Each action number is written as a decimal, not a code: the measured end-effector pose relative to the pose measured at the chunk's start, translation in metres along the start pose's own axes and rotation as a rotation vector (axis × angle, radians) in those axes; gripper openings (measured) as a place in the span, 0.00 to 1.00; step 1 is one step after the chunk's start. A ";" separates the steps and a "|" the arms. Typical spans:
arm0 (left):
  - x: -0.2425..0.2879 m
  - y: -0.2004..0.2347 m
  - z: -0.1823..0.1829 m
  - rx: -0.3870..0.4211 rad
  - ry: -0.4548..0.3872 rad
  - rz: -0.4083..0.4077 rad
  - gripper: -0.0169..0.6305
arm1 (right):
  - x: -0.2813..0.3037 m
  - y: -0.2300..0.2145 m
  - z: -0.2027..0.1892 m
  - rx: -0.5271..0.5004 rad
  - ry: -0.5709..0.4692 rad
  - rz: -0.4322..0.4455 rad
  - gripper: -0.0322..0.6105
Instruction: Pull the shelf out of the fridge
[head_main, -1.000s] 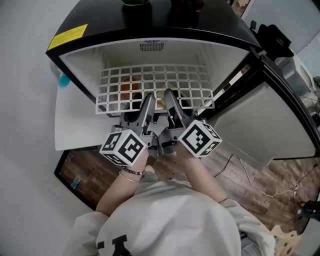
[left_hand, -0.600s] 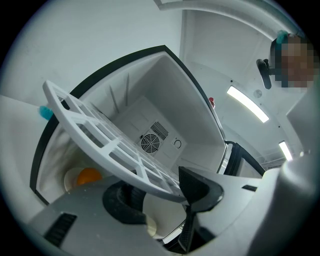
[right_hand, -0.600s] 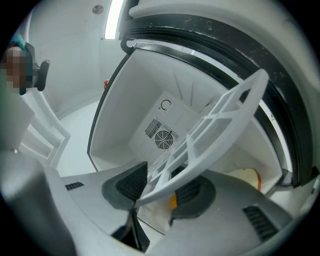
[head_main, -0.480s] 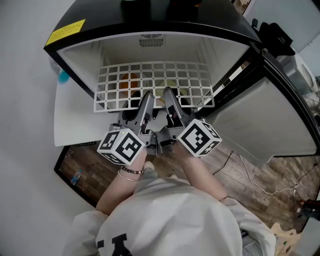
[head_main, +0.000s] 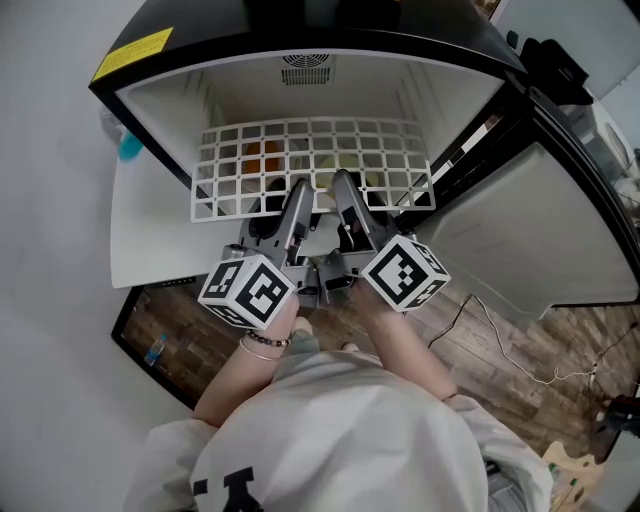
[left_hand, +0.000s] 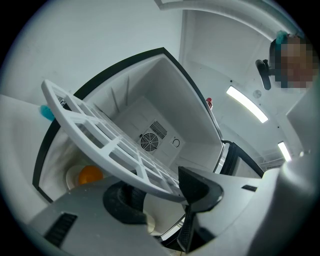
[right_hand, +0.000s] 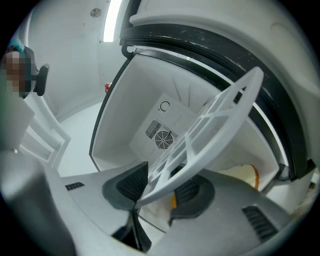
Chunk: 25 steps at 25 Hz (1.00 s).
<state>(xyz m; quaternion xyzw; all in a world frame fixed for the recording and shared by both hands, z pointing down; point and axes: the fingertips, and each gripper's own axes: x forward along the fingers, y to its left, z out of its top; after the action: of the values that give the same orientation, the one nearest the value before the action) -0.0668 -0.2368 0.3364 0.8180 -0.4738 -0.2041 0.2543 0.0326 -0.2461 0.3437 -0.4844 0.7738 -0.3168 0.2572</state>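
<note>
Biggest thing first: the fridge (head_main: 200, 100) is a small one, open toward the person. If the shelf binds, I reckon a hard tug could drag the whole box nearward instead of freeing anything. The door (head_main: 530, 250) is swung out on the right, and the shelf's near right corner sits close to its hinge side. A pull that drifts right could knock that corner into the door or its seal. The shelf (head_main: 310, 150) is a white grid, mostly inside the fridge, with its near rail poking out past the opening. Both grips are bunched at the middle of that rail, so once the far end leaves its side ledges it'd likely droop or swing. Pulling harder with one hand would probably skew it and wedge it against the side walls. The left tongs (head_main: 296, 192) and right tongs (head_main: 346, 186) are each clamped on that near rail, side by side. It looks like a thin smooth bar, so a jerk could pop it out of the pads. Smallest worry: the orange thing (head_main: 262, 156) under the grid gets clobbered if the shelf drops.
</note>
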 end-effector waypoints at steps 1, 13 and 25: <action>-0.001 0.000 0.000 -0.001 0.000 0.000 0.33 | -0.001 0.000 0.000 -0.001 0.000 -0.002 0.30; -0.006 -0.002 -0.002 -0.016 0.001 -0.001 0.32 | -0.006 0.002 -0.002 0.015 0.001 0.000 0.29; -0.013 -0.005 -0.005 -0.018 -0.001 0.004 0.32 | -0.013 0.004 -0.004 0.016 0.004 0.002 0.29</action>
<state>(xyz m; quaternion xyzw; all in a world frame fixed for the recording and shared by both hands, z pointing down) -0.0671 -0.2222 0.3384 0.8147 -0.4735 -0.2083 0.2619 0.0329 -0.2316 0.3451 -0.4811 0.7722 -0.3235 0.2599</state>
